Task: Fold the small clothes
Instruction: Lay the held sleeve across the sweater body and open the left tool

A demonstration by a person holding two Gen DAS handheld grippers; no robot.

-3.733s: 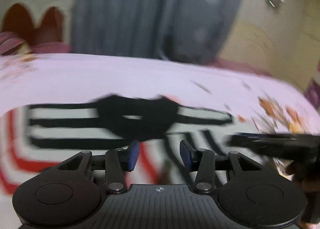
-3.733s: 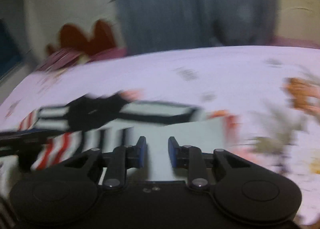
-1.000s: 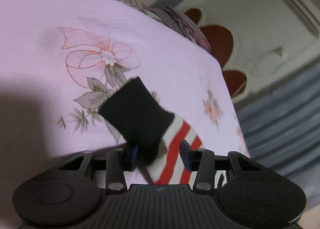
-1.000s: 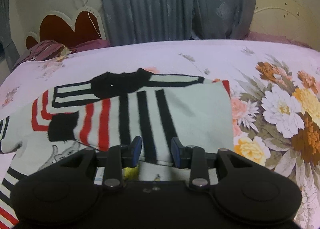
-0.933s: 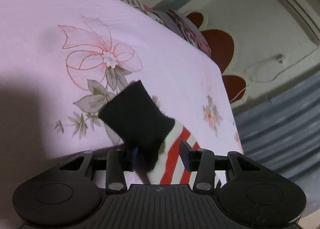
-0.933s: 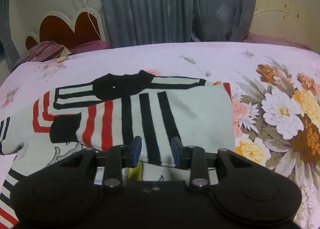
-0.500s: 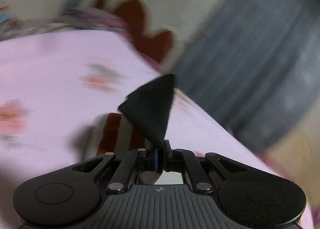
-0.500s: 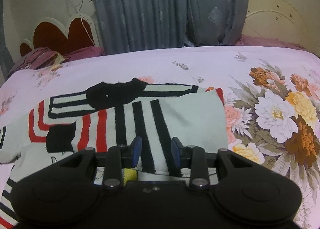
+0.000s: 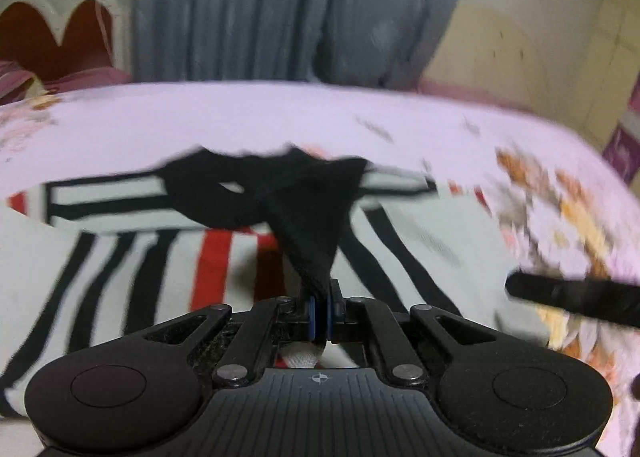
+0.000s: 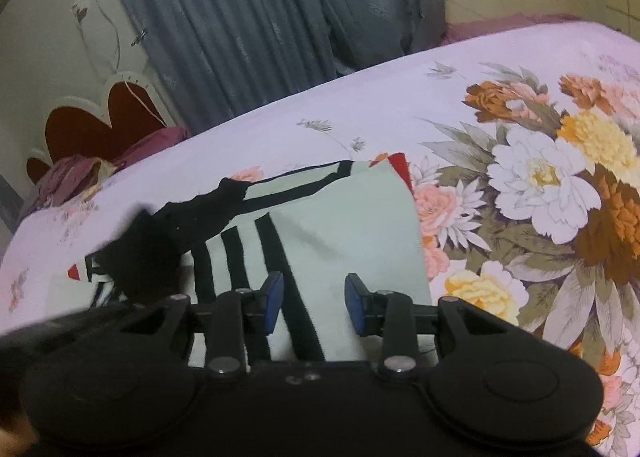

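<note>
The left gripper, which a second ago sat with its jaws apart around the sleeve end on bare pink sheet, now has them clenched on the black cuff and holds it lifted above the body of the striped sweater. The view, half a second back turned toward the headboard, now faces the curtain squarely. The right gripper hangs with its jaws released and nothing between them, low over the sweater's pale right half; its camera, level a moment ago, is now tilted, so the bed slopes across the frame.

The sweater lies flat on the floral bedsheet, its black collar at the far edge, with black and red stripes across the chest. In the right wrist view the raised cuff shows as a blurred dark mass at the left, partly covering the stripes behind it. A dark bar, the right gripper's edge, enters the left wrist view from the right.

Beyond the bed hang grey curtains; a red scalloped headboard and a maroon pillow sit at the far left.
</note>
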